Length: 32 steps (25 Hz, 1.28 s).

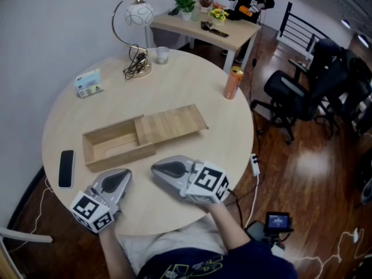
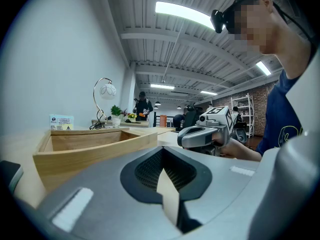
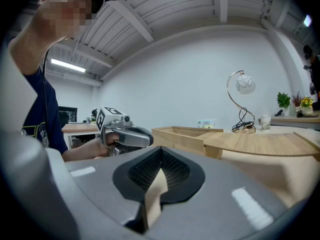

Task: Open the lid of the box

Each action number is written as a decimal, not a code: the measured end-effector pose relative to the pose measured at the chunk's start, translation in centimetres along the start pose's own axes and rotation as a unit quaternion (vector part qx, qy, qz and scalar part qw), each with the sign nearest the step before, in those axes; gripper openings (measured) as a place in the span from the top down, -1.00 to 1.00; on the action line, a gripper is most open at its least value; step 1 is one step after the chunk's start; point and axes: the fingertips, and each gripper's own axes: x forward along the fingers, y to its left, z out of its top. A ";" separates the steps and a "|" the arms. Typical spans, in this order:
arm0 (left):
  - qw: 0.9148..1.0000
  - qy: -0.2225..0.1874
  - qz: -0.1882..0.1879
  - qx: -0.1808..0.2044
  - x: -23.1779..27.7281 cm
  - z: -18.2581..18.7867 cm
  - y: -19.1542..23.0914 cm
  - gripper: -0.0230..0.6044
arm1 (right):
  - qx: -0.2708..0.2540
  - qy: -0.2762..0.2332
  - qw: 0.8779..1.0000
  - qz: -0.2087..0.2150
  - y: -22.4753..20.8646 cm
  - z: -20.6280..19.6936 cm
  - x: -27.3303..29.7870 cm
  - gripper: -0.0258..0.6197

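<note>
A round pale wooden worktop (image 1: 174,80) fills the middle of the head view. At its centre lies a shallow wooden box (image 1: 113,147), long side running from lower left to upper right. Its flat sliding lid (image 1: 171,124) is pushed out toward the right of the frame, so the left part of the box is uncovered and looks empty. Judging by that, the lid is already largely open.

Both hand-held tongs rest low in the frame, near the worktop's near edge and just short of the box, touching neither box nor lid. The left tongs (image 1: 124,173) are closed on nothing. The right tongs (image 1: 157,168) are likewise closed and empty. Their tips point inward toward each other, which reads as a resting pose, not a reach for the lid.

Other things sit round the rim, well clear of the box: a dark phone (image 1: 67,168) at the left, a small card (image 1: 89,83) and an arched lamp (image 1: 138,68) at the upper left, a glass (image 1: 162,55) beside the lamp, and an orange can (image 1: 233,83) at the right.
</note>
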 end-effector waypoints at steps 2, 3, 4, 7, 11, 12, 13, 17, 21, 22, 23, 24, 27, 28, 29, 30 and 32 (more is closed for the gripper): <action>1.000 -0.001 -0.002 0.001 0.2 0.1 0.0 0.92 | -0.001 0.000 1.000 -0.004 -0.2 0.1 -0.1 0.92; 1.000 -0.001 -0.003 0.000 0.3 0.1 0.0 0.92 | 0.000 0.003 1.000 -0.009 -0.3 0.3 -0.2 0.92; 1.000 -0.001 -0.004 -0.001 0.3 0.1 0.0 0.92 | 0.000 0.008 1.000 -0.015 -0.4 0.4 -0.2 0.92; 1.000 0.001 -0.002 -0.001 0.2 0.1 0.0 0.92 | 0.003 0.013 1.000 -0.019 -0.4 0.5 -0.1 0.92; 1.000 0.001 0.000 -0.001 0.0 0.1 0.0 0.92 | 0.007 0.010 1.000 -0.018 -0.4 0.4 0.0 0.92; 1.000 0.002 0.000 -0.002 0.0 0.1 0.0 0.92 | 0.007 0.012 1.000 -0.019 -0.4 0.3 0.0 0.92; 1.000 0.002 0.001 -0.002 0.0 0.0 0.0 0.92 | 0.008 0.015 1.000 -0.019 -0.4 0.3 -0.1 0.92; 1.000 0.001 0.000 -0.001 0.0 0.0 0.0 0.92 | 0.009 0.014 1.000 -0.020 -0.3 0.6 0.0 0.92; 1.000 0.002 0.000 -0.002 0.0 0.1 0.0 0.92 | 0.004 0.008 1.000 -0.013 -0.2 0.6 0.0 0.92; 1.000 0.002 0.000 -0.002 0.0 0.1 0.0 0.92 | 0.003 0.006 1.000 -0.009 -0.2 0.4 0.0 0.92; 1.000 0.002 -0.001 -0.002 0.0 0.1 -0.1 0.92 | 0.003 0.004 1.000 -0.009 -0.2 0.4 0.0 0.92; 1.000 0.002 0.000 -0.002 0.0 0.1 0.0 0.92 | 0.004 0.002 1.000 -0.012 -0.2 0.6 0.0 0.92; 1.000 0.002 0.000 -0.001 0.0 0.1 -0.1 0.92 | 0.003 0.001 1.000 -0.006 -0.2 0.3 0.0 0.92; 1.000 0.001 0.001 -0.002 0.0 0.1 0.0 0.92 | 0.003 0.002 1.000 -0.004 -0.1 0.1 0.0 0.92; 1.000 0.001 0.001 -0.002 0.0 0.1 0.0 0.92 | 0.003 0.003 1.000 -0.005 -0.1 0.1 0.0 0.92; 1.000 0.001 0.000 -0.002 0.0 0.1 0.0 0.92 | 0.004 0.005 1.000 -0.008 -0.2 0.2 0.0 0.92; 1.000 0.001 0.000 -0.002 0.0 0.1 0.0 0.92 | 0.004 0.008 1.000 -0.012 -0.3 0.3 0.0 0.92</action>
